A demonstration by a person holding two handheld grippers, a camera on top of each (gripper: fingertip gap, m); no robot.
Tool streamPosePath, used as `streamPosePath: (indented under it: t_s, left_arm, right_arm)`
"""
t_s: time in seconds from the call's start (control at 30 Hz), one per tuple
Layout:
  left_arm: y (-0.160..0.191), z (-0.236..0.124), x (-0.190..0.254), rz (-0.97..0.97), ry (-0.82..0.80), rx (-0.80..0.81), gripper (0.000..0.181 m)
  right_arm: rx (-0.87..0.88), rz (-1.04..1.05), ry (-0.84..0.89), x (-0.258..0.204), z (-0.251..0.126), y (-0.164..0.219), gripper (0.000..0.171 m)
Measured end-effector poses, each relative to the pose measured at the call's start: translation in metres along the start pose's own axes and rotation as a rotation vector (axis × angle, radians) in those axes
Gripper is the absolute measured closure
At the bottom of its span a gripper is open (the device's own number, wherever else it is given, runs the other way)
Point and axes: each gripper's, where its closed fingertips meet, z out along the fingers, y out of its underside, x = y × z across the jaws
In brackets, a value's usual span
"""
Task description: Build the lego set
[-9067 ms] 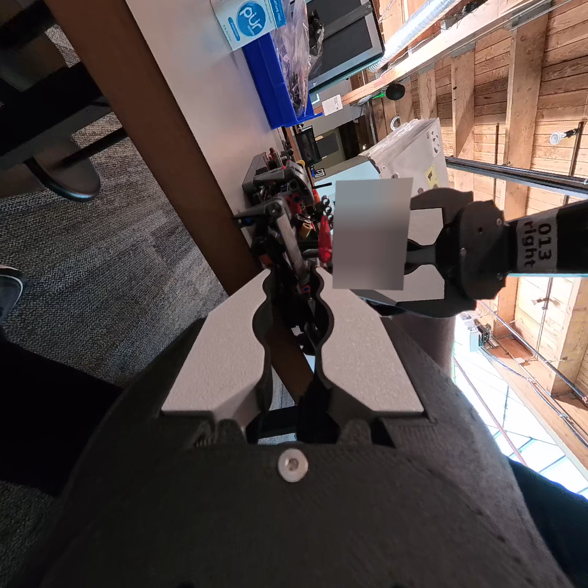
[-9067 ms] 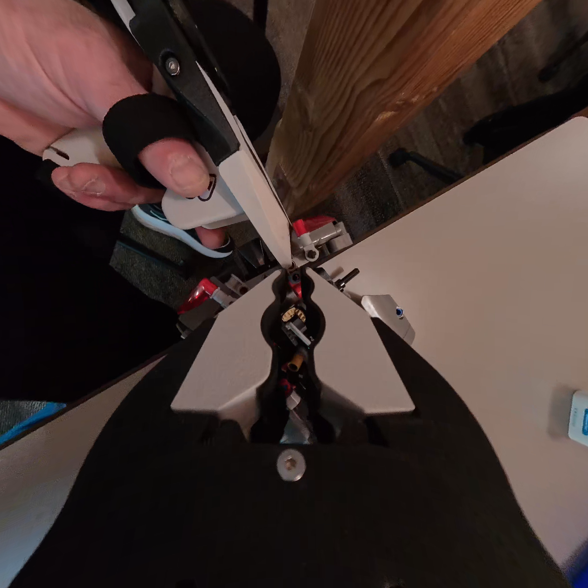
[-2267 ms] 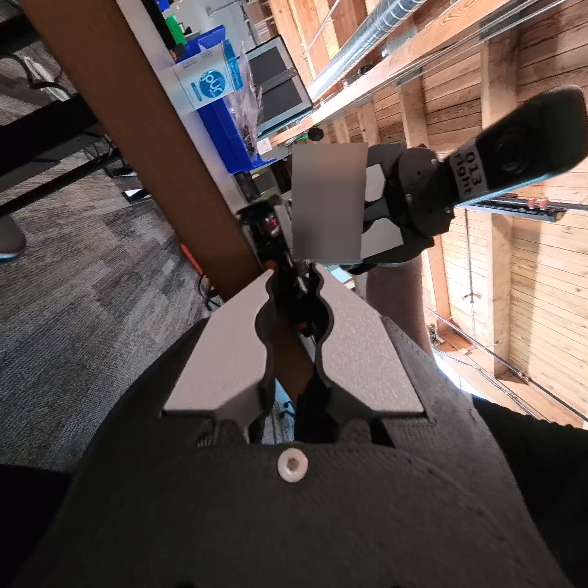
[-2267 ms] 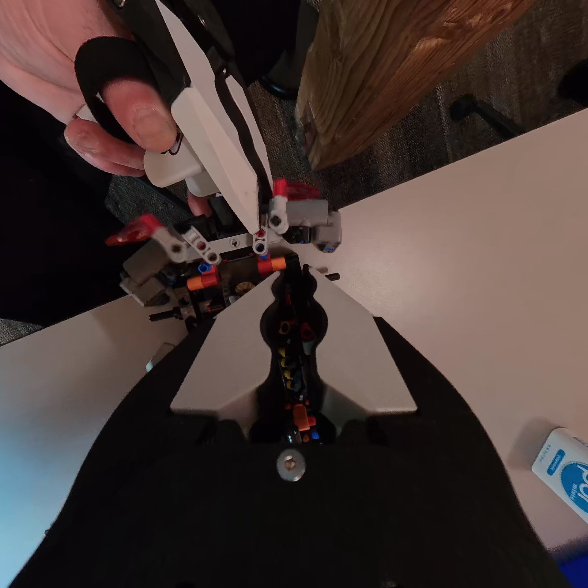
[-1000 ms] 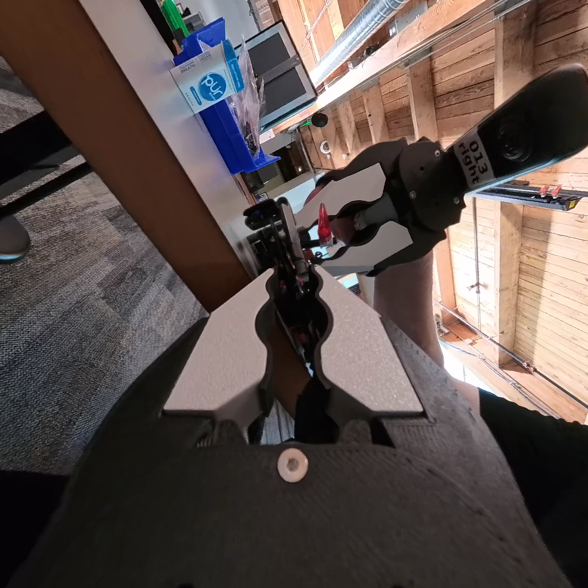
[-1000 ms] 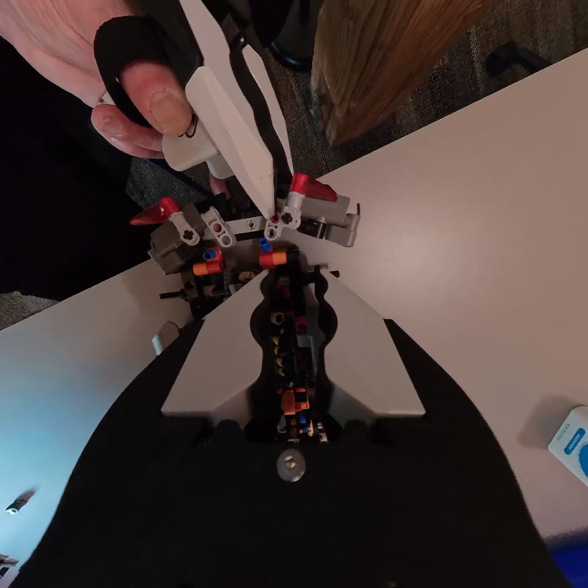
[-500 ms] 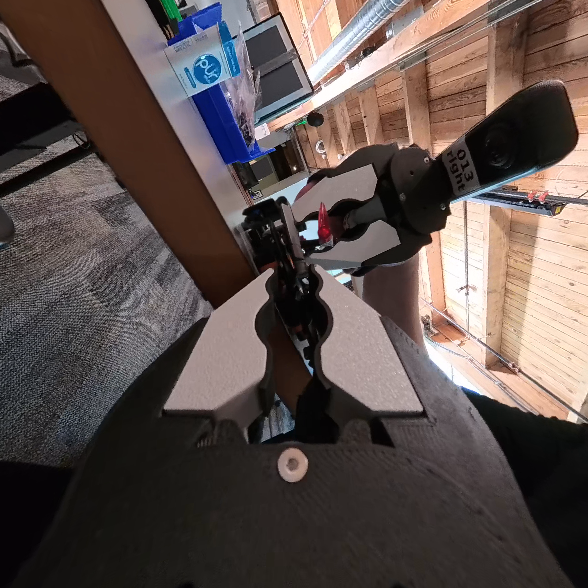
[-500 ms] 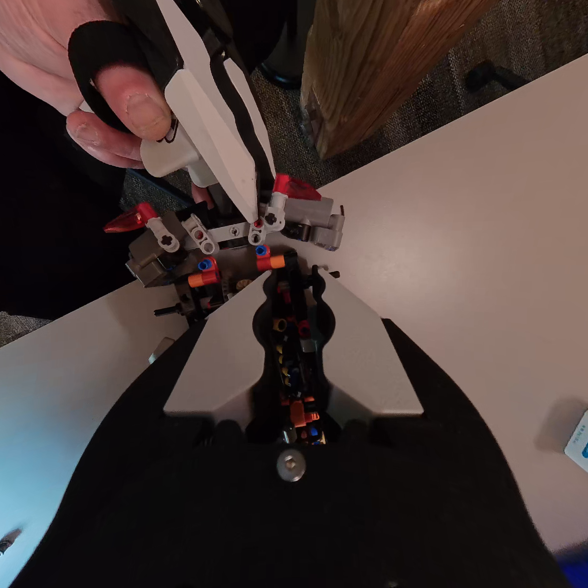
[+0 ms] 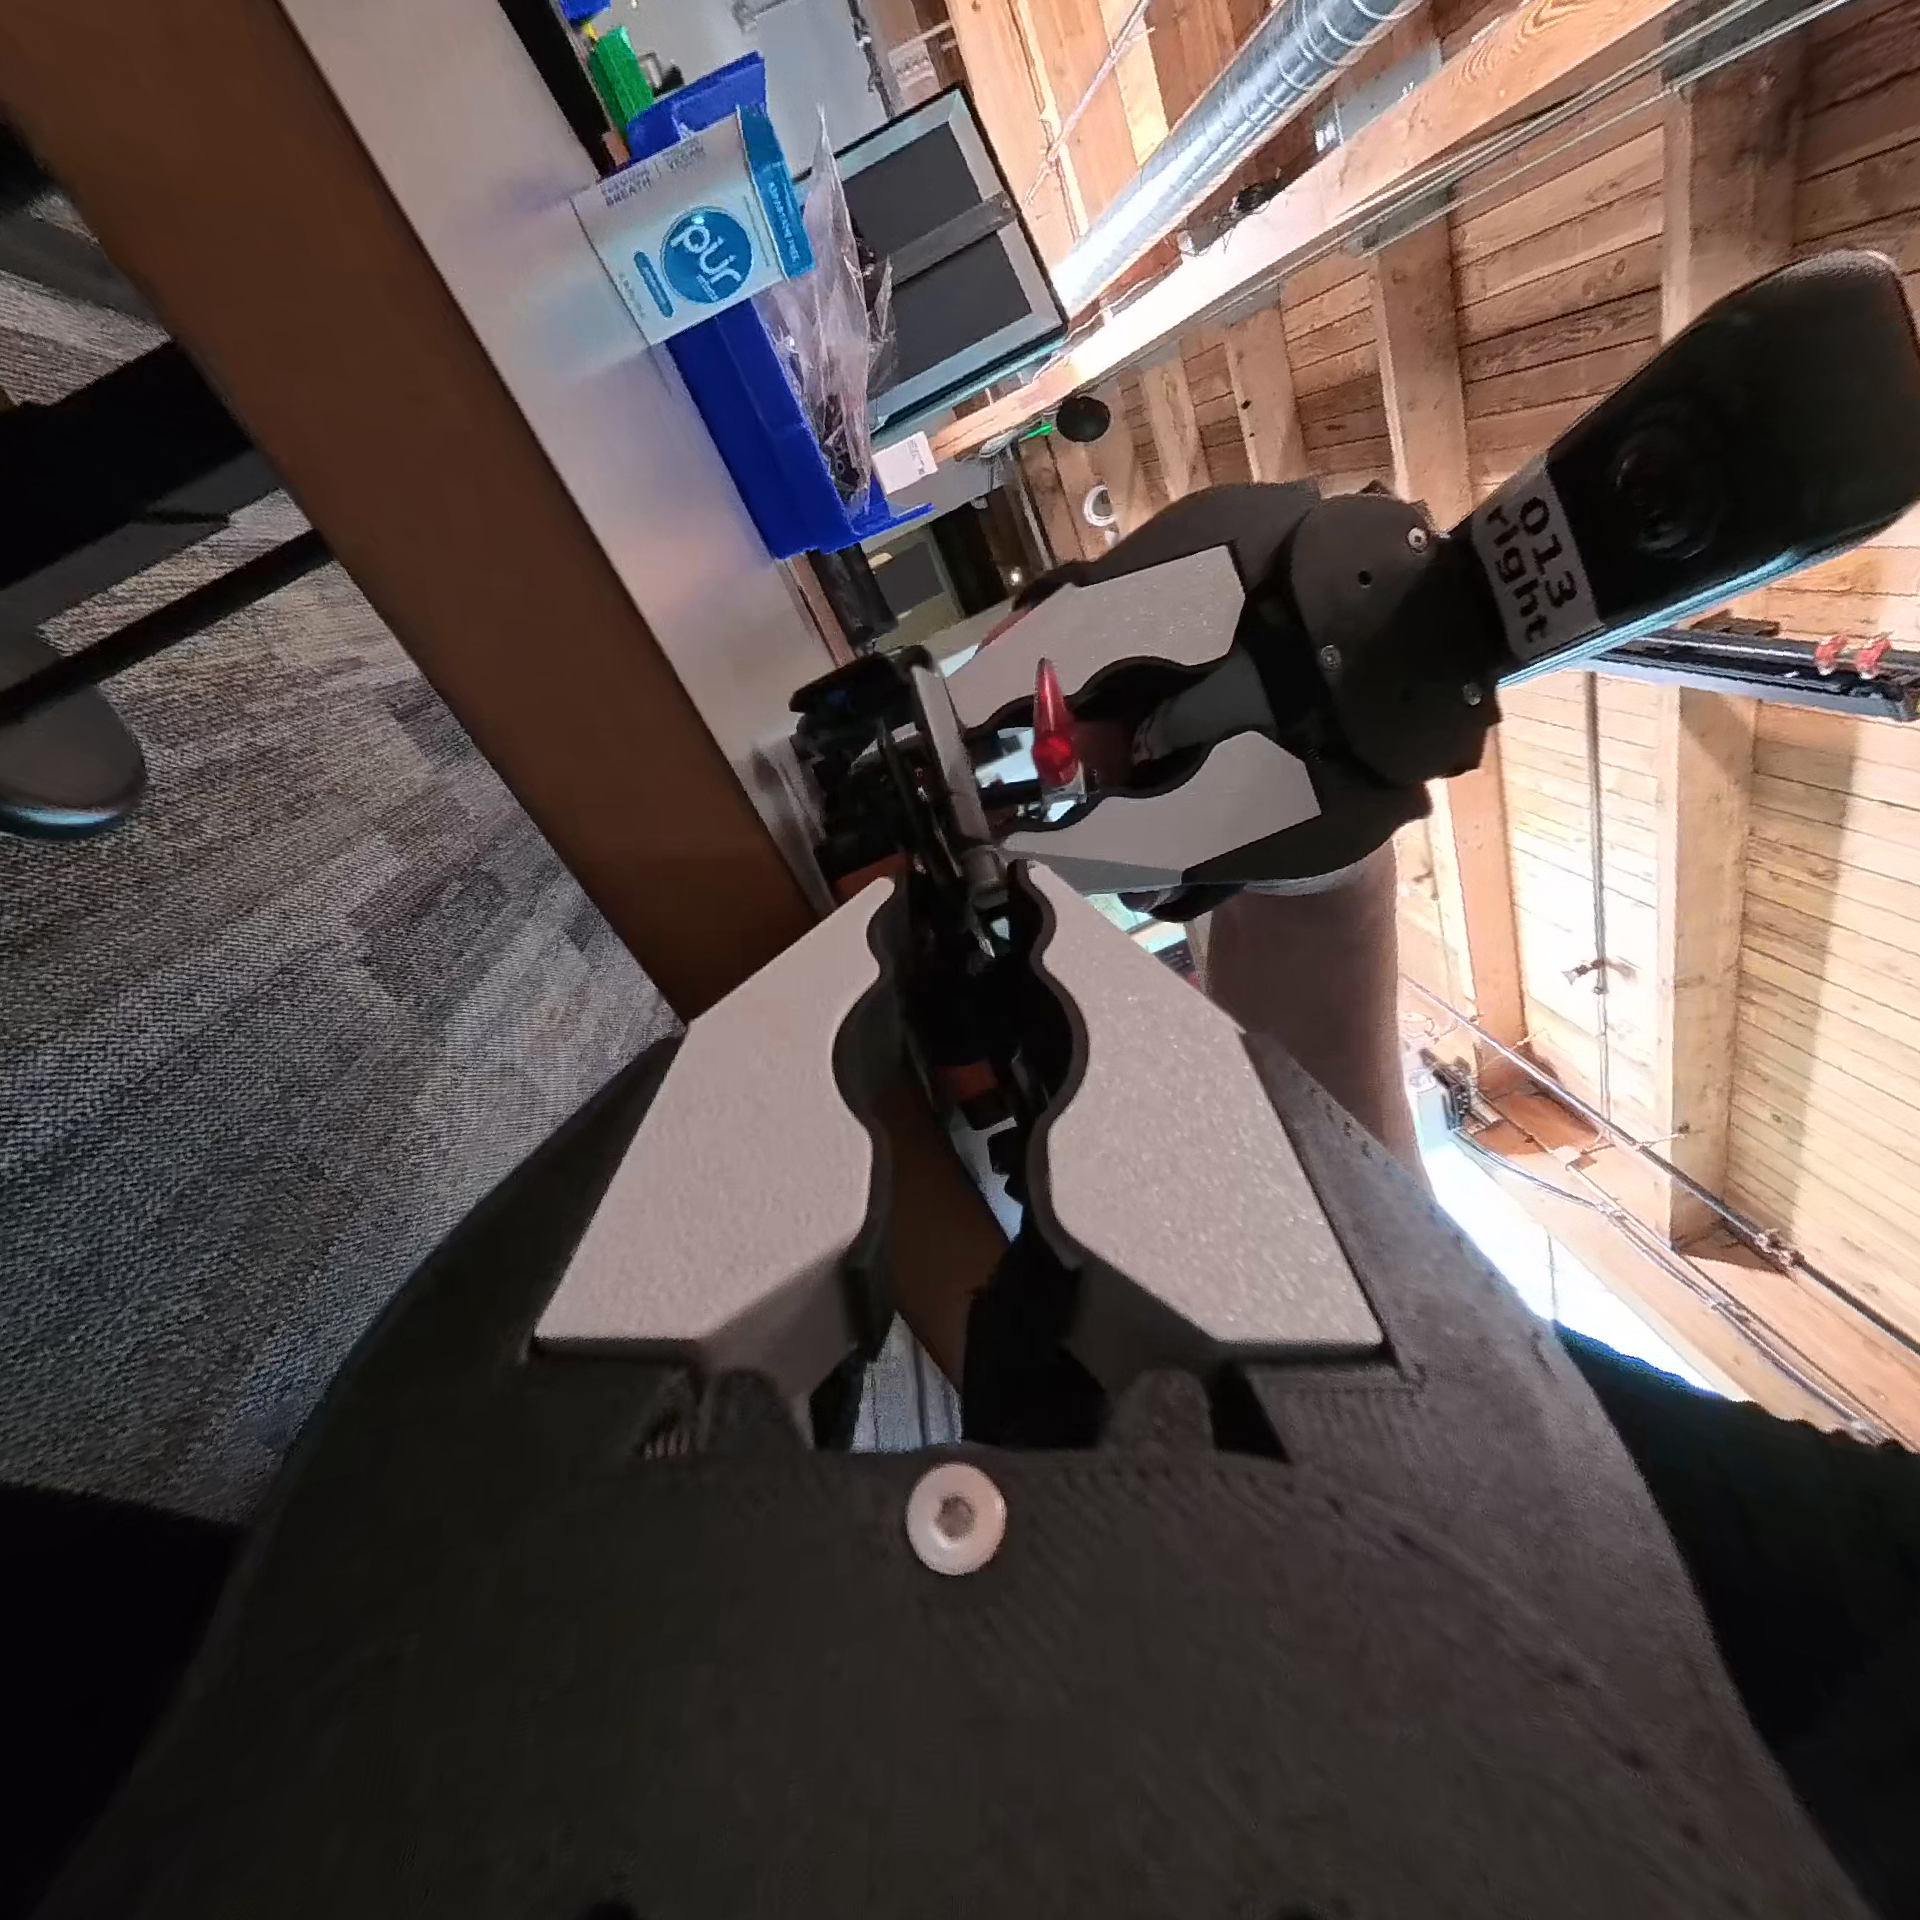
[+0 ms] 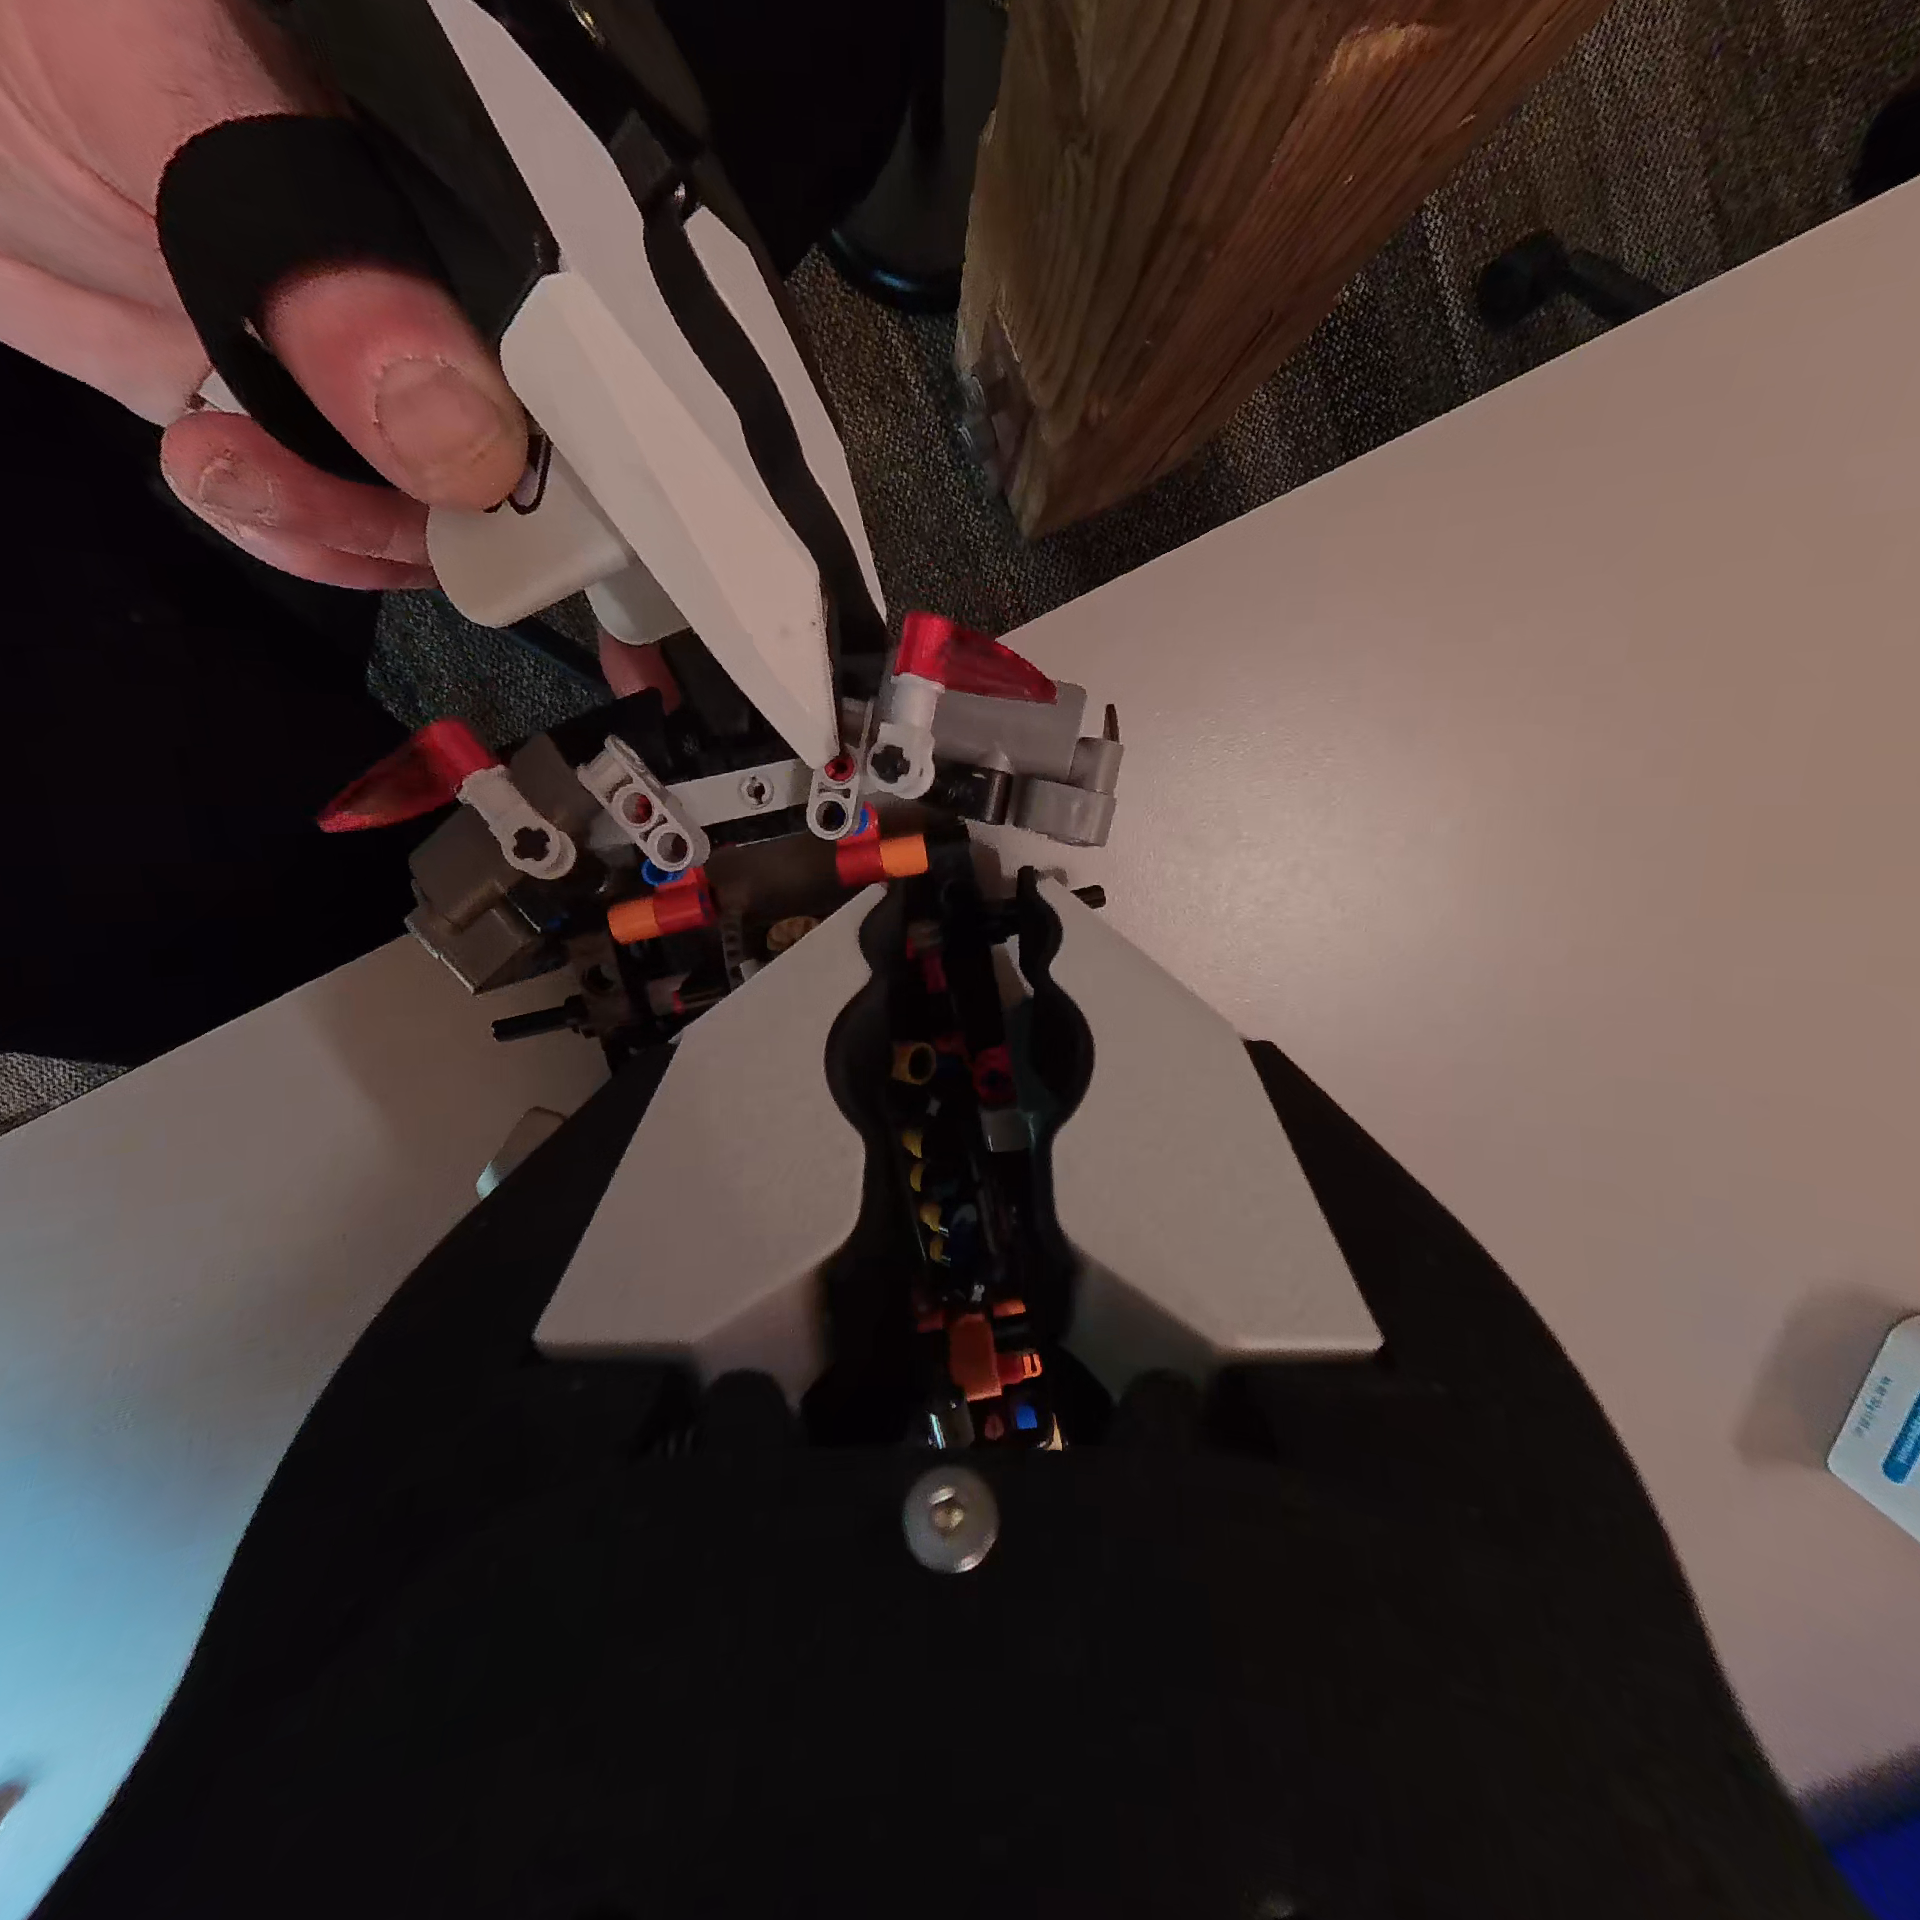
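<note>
The lego model (image 10: 997,717) is a grey and black technic build with red translucent tips and orange pins, held over the near edge of the white table (image 10: 1507,727). My right gripper (image 10: 961,904) is shut on the model's black middle beam from above. My left gripper (image 10: 831,743) comes in from the top left, held by a hand, and is shut on the model's grey front bar. In the left wrist view my left gripper (image 9: 956,899) pinches the model (image 9: 925,769) edge-on, and the right gripper (image 9: 992,764) clamps it from the right, a red tip (image 9: 1051,717) between its fingers.
A wooden post (image 10: 1195,260) stands just beyond the table's edge over grey carpet (image 9: 260,883). A white and blue box (image 10: 1881,1444) lies at the right of the table. A blue bin (image 9: 758,416) with bags stands farther back. A small grey piece (image 10: 520,1153) lies left of my right gripper. My left and right fingertips are right by each other.
Both grippers keep their hold on the model. The model and both grippers have shifted and tilted slightly together, and the table's edge sits at a slightly different angle in the views.
</note>
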Motion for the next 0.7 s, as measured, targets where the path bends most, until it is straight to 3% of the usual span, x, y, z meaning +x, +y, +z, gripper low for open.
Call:
streamPosePath:
  t_s: [0.53,0.7]
  left_arm:
    - [0.0029,-0.0018,-0.0030,0.262,-0.043,0.001,0.166]
    - [0.0026,-0.0012,-0.0033,0.237,-0.010,-0.001,0.166]
  right_arm:
    - [0.002,-0.013,0.023,0.0021,0.0008,0.0000,0.156]
    - [0.004,-0.016,0.028,0.0026,0.0008,0.0001,0.157]
